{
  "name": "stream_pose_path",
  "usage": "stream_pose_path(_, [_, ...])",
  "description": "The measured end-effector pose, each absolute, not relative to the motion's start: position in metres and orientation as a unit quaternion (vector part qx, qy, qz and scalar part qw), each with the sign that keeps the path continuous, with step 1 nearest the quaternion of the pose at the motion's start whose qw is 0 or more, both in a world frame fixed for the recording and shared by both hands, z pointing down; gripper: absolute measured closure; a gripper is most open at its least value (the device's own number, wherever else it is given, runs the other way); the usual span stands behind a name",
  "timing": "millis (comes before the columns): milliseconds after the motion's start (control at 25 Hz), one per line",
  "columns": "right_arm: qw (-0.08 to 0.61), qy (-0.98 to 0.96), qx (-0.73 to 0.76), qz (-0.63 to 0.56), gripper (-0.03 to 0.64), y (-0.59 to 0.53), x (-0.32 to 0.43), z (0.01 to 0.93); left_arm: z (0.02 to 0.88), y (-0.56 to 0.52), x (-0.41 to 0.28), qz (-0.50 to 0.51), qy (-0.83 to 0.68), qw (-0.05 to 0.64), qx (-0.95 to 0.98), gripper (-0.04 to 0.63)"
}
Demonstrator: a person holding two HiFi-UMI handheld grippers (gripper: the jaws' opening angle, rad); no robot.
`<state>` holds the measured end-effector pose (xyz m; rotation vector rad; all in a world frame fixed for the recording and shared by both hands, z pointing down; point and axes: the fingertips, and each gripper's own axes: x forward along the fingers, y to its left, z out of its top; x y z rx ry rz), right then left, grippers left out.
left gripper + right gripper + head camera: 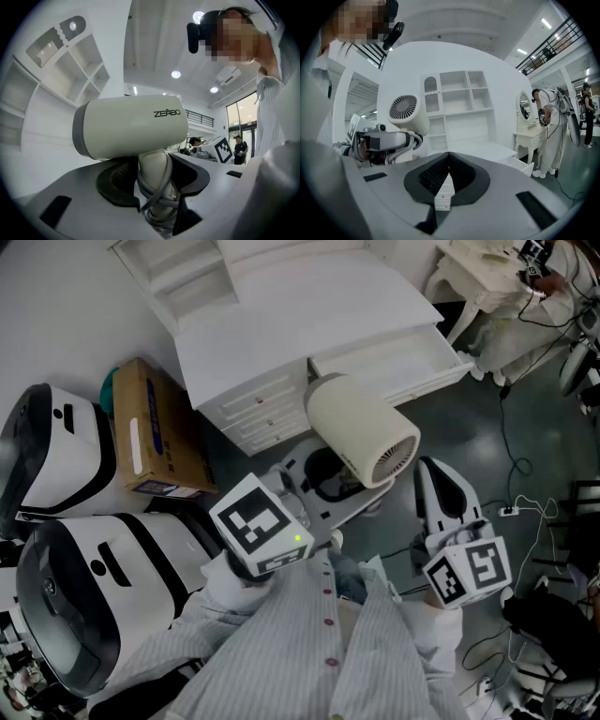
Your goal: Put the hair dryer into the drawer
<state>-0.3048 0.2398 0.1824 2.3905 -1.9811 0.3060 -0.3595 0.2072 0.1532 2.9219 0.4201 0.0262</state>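
One white dresser (281, 334) fills the upper frame, its drawer (394, 362) open at upper right. Mid-frame, the cream hair dryer (361, 432) sits with its handle clamped in the left gripper (323, 479). The right gripper (441, 488), lower right, is closed and empty.

Hair dryer (361, 432) before dresser (300, 324) — open drawer (389, 360) at its right, cardboard box (159, 432) at left.

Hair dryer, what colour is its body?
The hair dryer is cream, with a grey band at one end; best in the left gripper view.
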Motion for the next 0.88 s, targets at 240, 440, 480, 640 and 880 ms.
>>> stream_pose_path(240, [0.009,-0.636,0.766,0.093,0.606,0.246,-0.299,0.181,0.154,0.212,-0.356,0.005,0.136,0.094,0.986,0.393])
stream_pose_path(440, [0.003,-0.639,0.763,0.094,0.606,0.252,-0.295,0.186,0.161,0.215,-0.358,0.008,0.12,0.091,0.989,0.393])
stream_pose_path(480, [0.003,-0.64,0.763,0.095,0.606,0.253,-0.295,0.187,0.162,0.216,-0.358,0.01,0.117,0.092,0.989,0.393])
stream_pose_path(640, [-0.001,-0.64,0.762,0.1,0.606,0.261,-0.292,0.191,0.165,0.217,-0.356,0.013,0.109,0.095,0.989,0.393])
stream_pose_path(880, [-0.006,-0.637,0.763,0.11,0.604,0.261,-0.283,0.198,0.167,0.206,-0.352,0.015,0.1,0.104,0.989,0.393])
